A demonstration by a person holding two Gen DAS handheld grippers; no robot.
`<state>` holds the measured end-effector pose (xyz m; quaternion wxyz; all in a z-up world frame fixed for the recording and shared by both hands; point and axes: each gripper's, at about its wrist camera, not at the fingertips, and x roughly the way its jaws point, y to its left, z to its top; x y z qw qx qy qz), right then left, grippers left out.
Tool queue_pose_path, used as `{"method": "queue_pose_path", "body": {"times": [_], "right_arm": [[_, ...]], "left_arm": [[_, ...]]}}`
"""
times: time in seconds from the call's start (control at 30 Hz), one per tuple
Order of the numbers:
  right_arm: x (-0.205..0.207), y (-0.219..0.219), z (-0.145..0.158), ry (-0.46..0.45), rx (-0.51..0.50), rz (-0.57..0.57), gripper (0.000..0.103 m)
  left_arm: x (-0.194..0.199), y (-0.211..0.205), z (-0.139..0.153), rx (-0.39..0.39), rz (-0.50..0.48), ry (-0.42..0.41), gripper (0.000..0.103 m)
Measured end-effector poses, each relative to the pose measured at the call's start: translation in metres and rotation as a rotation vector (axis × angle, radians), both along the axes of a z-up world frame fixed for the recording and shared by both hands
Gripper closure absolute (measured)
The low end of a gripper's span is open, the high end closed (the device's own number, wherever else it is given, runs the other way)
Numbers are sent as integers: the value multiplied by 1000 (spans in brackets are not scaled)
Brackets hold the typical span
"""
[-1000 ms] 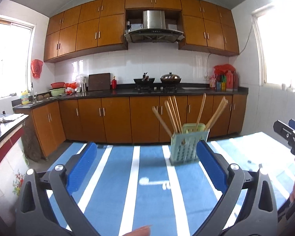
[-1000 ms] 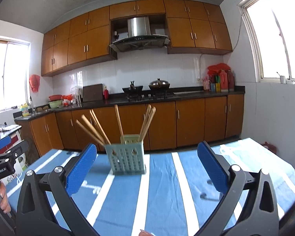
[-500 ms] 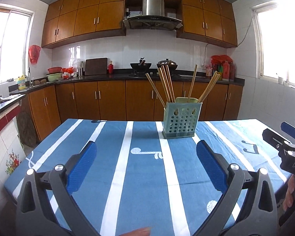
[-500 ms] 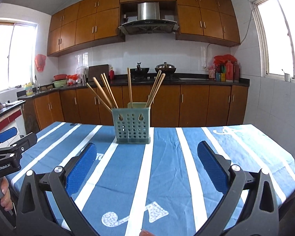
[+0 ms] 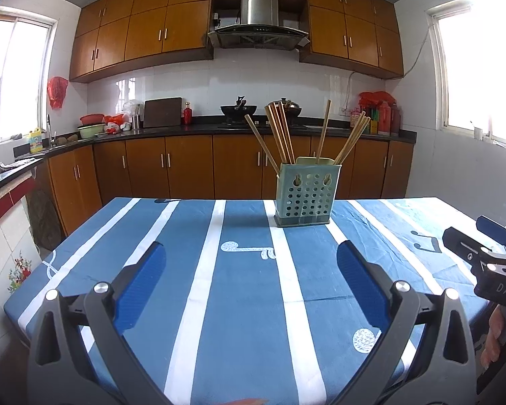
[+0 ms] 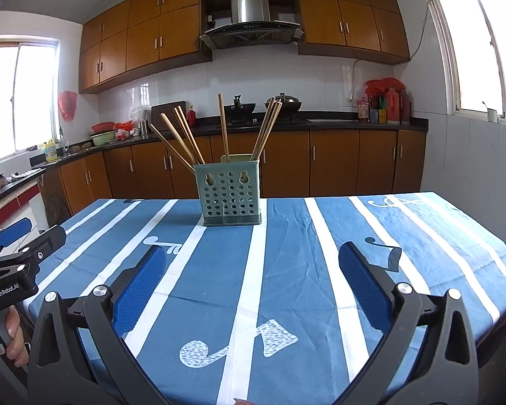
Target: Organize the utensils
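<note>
Hovering above the blue tablecloth with white stripes (image 5: pixel 239 303), the left gripper (image 5: pixel 251 278) and right gripper (image 6: pixel 253 278) both gape wide and empty. At 12 o'clock stands one pale green perforated plastic holder (image 5: pixel 306 195), upright. Seven wooden chopsticks (image 6: pixel 223 128) stand inside it, tips fanning upward.

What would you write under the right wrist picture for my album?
Open right gripper hovers over a blue striped tablecloth, facing a green holder of wooden chopsticks.
</note>
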<state>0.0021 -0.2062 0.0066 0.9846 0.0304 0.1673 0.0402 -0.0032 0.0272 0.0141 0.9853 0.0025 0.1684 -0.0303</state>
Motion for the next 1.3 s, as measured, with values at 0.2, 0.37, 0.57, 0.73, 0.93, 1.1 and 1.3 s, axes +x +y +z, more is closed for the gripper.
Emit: {"method": "queue_pose_path", "body": {"times": [0.2, 0.37, 0.57, 0.73, 0.93, 1.1, 1.3], "right_arm": [[-1, -2, -5, 16, -2, -5, 2], [0, -3, -7, 31, 0, -6, 2], [0, -3, -7, 33, 1, -8, 2], [1, -3, -8, 34, -1, -13, 2], [0, -3, -8, 36, 0, -12, 2], [1, -4, -9, 37, 1, -12, 2], [1, -4, -9, 37, 2, -12, 2]], "left_arm": [[-1, -3, -5, 3, -3, 14, 4], [-1, -3, -11, 1, -5, 30, 4], [0, -2, -12, -7, -3, 30, 4], [1, -2, -13, -9, -3, 35, 4], [1, -3, -13, -11, -7, 34, 4], [1, -2, -13, -13, -7, 34, 4], [1, -3, -13, -14, -6, 36, 4]]}}
